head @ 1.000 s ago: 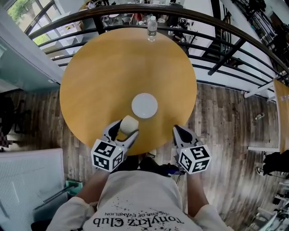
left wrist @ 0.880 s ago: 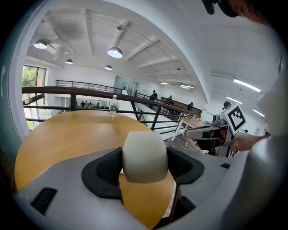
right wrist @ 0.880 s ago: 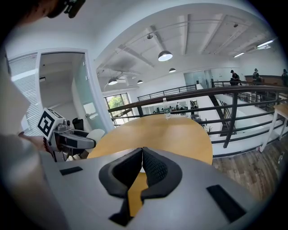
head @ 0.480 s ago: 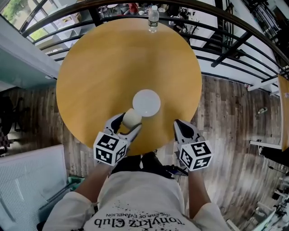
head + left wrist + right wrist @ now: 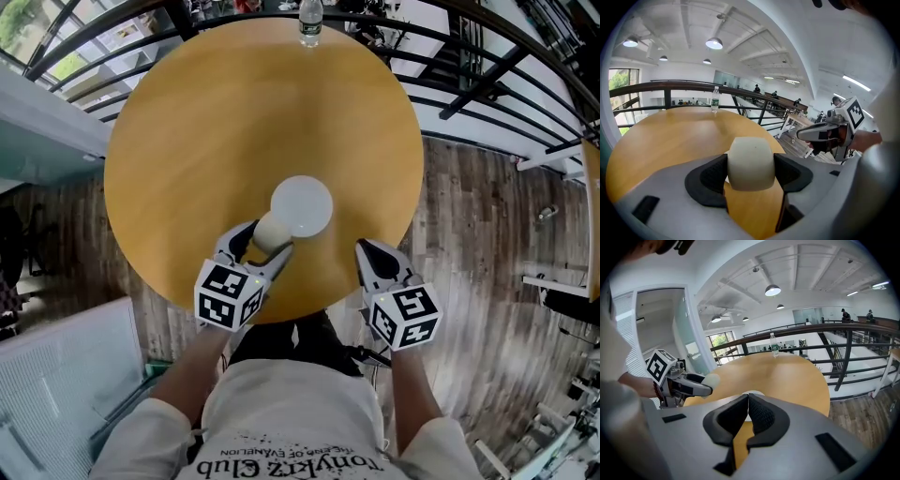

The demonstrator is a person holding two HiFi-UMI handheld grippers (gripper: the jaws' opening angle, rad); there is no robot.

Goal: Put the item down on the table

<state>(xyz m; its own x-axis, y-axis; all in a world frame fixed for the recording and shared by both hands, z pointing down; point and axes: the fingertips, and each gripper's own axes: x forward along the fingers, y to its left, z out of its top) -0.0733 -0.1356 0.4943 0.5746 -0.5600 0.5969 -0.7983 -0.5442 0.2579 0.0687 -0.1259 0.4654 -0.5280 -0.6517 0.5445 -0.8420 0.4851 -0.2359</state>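
My left gripper [image 5: 261, 241] is shut on a cream-white cup [image 5: 270, 232], held above the near part of the round wooden table [image 5: 187, 141]. In the left gripper view the cup [image 5: 751, 161] fills the gap between both black pads. A white saucer [image 5: 302, 206] lies on the table just beyond the cup, touching it in the head view. My right gripper [image 5: 367, 255] hovers at the table's near right edge with its jaws pressed together and nothing in them [image 5: 747, 414]. The right gripper view shows the left gripper [image 5: 705, 384] with the cup [image 5: 711, 379] at its tip.
A clear water bottle [image 5: 309, 22] stands at the table's far edge; the water bottle [image 5: 715, 99] also shows in the left gripper view. A dark curved railing [image 5: 487, 56] runs behind the table, over a lower floor. Wood flooring [image 5: 478, 234] lies to the right.
The left gripper has carried the cup forward, from the table's near edge up to the saucer's rim. The right gripper has moved slightly forward too.
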